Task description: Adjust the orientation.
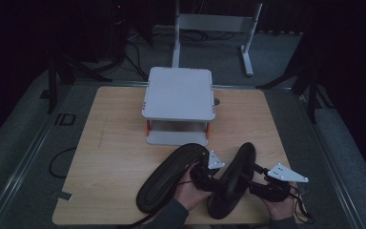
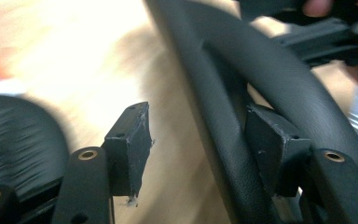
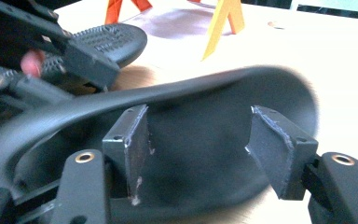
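While both black shoes sit at the near edge of the table [image 1: 109,143], nothing is on the white two-level rack [image 1: 178,93] yet, so the job looks barely begun, assuming the pair goes on that rack. Left shoe [image 1: 169,176] lies flat on its own, sole showing in the right gripper view; right shoe [image 1: 231,181] is tipped on its side btw the two tools. Left gripper [image 2: 200,144] has its jaws spread w/ the shoe's rim between them, one pad touching; right gripper [image 3: 209,144] is spread wide round the shoe's opening, not pinching.
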